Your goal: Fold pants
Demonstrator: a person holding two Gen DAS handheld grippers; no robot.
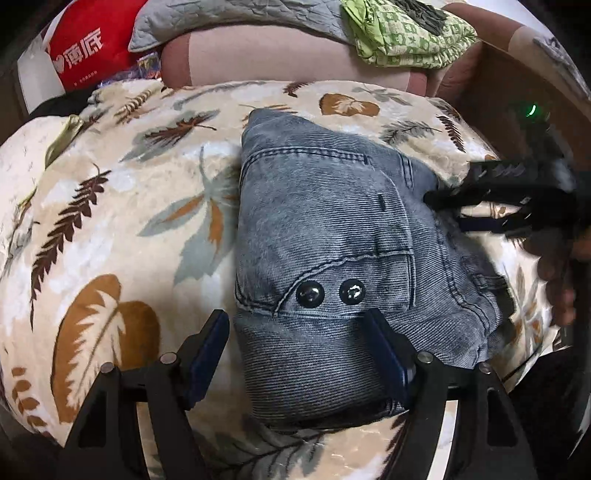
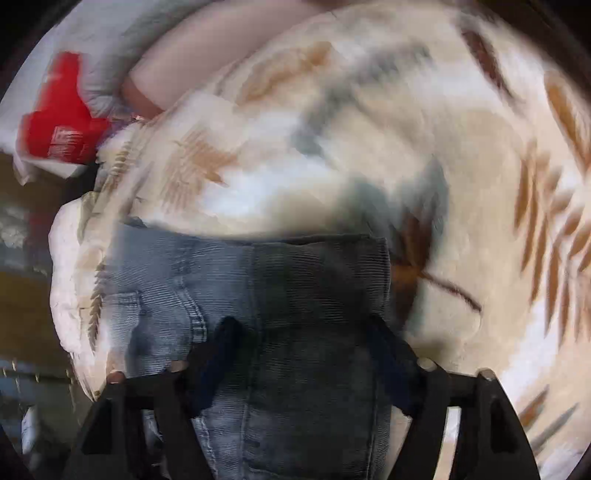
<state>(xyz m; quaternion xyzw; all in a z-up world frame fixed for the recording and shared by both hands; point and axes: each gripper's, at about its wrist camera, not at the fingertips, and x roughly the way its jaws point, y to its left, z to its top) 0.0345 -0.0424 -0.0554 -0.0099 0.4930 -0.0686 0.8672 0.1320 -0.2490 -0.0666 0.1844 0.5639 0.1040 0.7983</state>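
The grey-blue denim pants (image 1: 325,236) lie folded into a compact bundle on a cream blanket (image 1: 110,206) with a leaf print. Two dark metal buttons (image 1: 330,293) show near the bundle's near edge. My left gripper (image 1: 299,325) is open, its jaws apart just above the bundle's near end, holding nothing. My right gripper (image 1: 439,203) reaches in from the right, its tips at the bundle's right edge. In the blurred right wrist view the pants (image 2: 280,295) lie under my right gripper (image 2: 303,328), which is open with nothing between its jaws.
A pink sofa back (image 1: 266,59) lies beyond the blanket, with a grey quilt (image 1: 221,18), a green patterned cloth (image 1: 406,37) and a red package (image 1: 88,48) on it. A brown cardboard box (image 1: 517,74) stands at the right.
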